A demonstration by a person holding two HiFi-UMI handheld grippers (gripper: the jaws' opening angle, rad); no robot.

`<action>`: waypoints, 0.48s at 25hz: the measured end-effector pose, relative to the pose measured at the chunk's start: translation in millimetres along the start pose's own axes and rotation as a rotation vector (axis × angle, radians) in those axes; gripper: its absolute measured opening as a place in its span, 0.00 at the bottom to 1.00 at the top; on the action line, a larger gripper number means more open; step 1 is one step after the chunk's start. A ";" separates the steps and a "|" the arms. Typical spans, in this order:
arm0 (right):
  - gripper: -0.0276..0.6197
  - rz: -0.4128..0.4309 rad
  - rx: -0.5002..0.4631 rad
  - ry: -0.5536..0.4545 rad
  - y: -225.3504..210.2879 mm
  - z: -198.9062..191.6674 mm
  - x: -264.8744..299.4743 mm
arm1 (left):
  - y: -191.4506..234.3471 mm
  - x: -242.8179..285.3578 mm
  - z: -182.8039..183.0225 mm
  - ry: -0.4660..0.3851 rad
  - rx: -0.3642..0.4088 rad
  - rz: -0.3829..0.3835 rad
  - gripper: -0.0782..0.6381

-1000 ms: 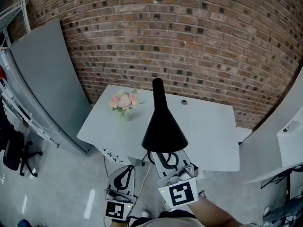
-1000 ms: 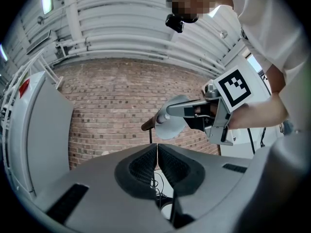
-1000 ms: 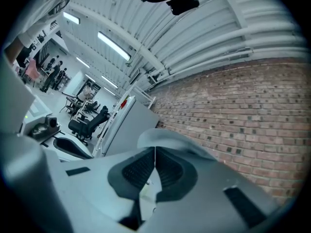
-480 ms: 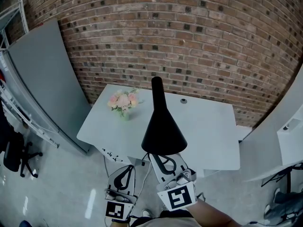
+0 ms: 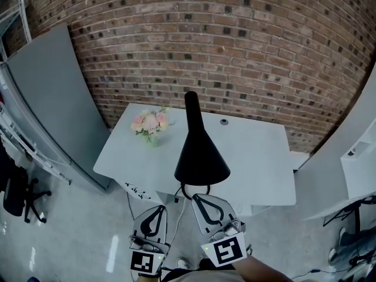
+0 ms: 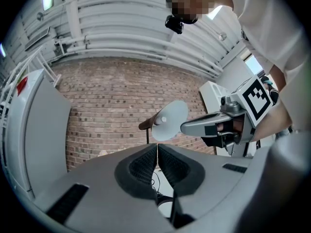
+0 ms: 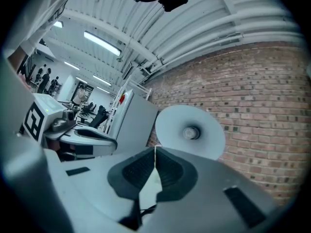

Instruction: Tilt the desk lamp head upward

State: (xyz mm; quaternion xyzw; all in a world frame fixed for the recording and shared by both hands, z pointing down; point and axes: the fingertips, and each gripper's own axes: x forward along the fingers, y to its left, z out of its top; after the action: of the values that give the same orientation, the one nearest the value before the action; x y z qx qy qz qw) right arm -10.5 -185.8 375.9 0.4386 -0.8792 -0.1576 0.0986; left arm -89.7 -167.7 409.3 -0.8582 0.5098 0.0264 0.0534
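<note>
Lamp head: black cone [image 5: 201, 157] at the centre of the head view, over the near edge of the white counter [image 5: 258, 169], with its mouth facing down toward me.
Right gripper [image 5: 198, 198]: my jaws are pressed together and empty, tips just under the cone's rim. I judge they are placed to nudge the rim upward; I cannot tell if they touch it.
Left gripper [image 5: 157, 210]: lower left, jaws closed on nothing, held apart from the lamp.
Flowers [image 5: 150, 124]: on the counter, left of the lamp and apart from it.
Writing: only the square markers on my cubes. The dark print on the counter's front edge is too small to read.

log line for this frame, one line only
left gripper: jaws shut, empty | right gripper: jaws shut, empty, just under lamp head rim | lamp head: ungripped
</note>
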 end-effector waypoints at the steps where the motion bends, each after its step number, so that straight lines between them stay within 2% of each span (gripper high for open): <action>1: 0.07 -0.010 0.003 -0.001 0.1 0.5 -3.5 | -1.2 -2.7 0.8 -0.001 -0.001 -0.004 0.13; 10: 0.07 -0.101 0.040 -0.003 11.2 7.7 -38.4 | -9.1 -34.4 8.8 -0.013 -0.016 -0.050 0.13; 12: 0.07 -0.134 0.077 -0.003 13.5 8.6 -47.4 | -11.2 -42.0 10.1 -0.013 -0.033 -0.062 0.13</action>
State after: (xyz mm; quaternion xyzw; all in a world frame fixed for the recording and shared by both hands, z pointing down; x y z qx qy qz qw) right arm 5.0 -138.5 371.2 0.4998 -0.8534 -0.1305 0.0694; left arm -100.0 -124.6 404.2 -0.8741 0.4822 0.0387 0.0433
